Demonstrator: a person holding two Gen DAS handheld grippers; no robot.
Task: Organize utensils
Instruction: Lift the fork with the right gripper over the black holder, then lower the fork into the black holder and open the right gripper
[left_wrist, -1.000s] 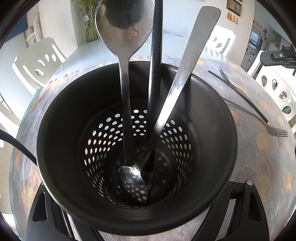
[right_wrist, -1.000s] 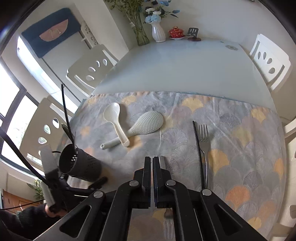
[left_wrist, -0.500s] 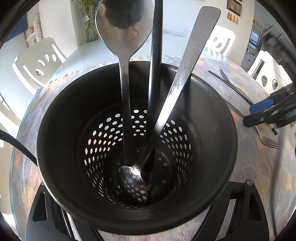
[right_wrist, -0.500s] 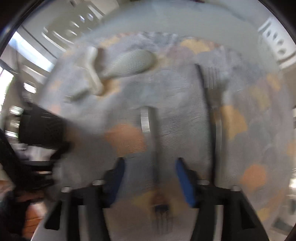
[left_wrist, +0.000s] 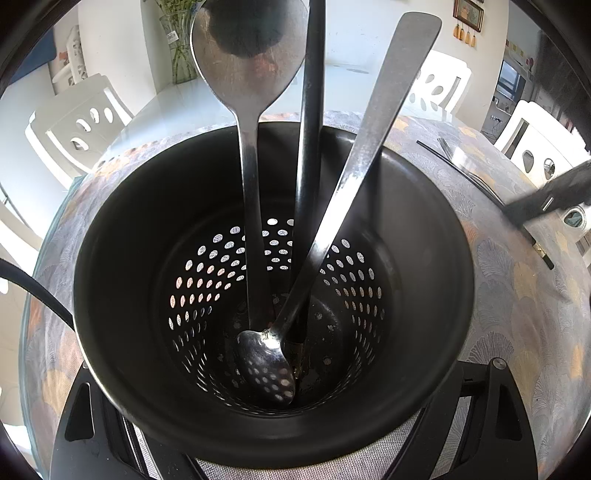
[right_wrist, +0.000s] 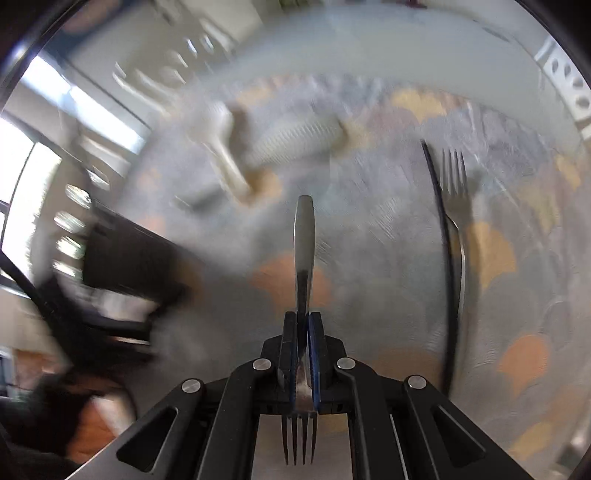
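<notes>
- left wrist view: the black holder (left_wrist: 155, 229) already has three pieces standing in it: a big spoon (left_wrist: 245, 62) with its bowl up, a smaller spoon (left_wrist: 354, 166) with its bowl down on the perforated floor, and a dark handle (left_wrist: 312, 110) between them.
- left on the patterned desk (right_wrist: 517, 206), by the right wrist view: a second fork (right_wrist: 453, 177) lying just beside a thin black stick (right_wrist: 439, 206), and two pale rice paddles (right_wrist: 295, 142) farther back, blurred. so you look roughly half done.
- your right claw (right_wrist: 303, 350) is clamped shut on a fork (right_wrist: 304, 236), gripping it low on the neck, tines pointing back at the camera and handle pointing forward. the heavy blur suggests it is in motion above the desk, with the holder off to its left.
- your left claw (left_wrist: 295, 446) sits under and around the holder, its arms flanking the base; it appears to be bracing it, but the fingertips are hidden, so i cannot tell how its jaws stand.
</notes>
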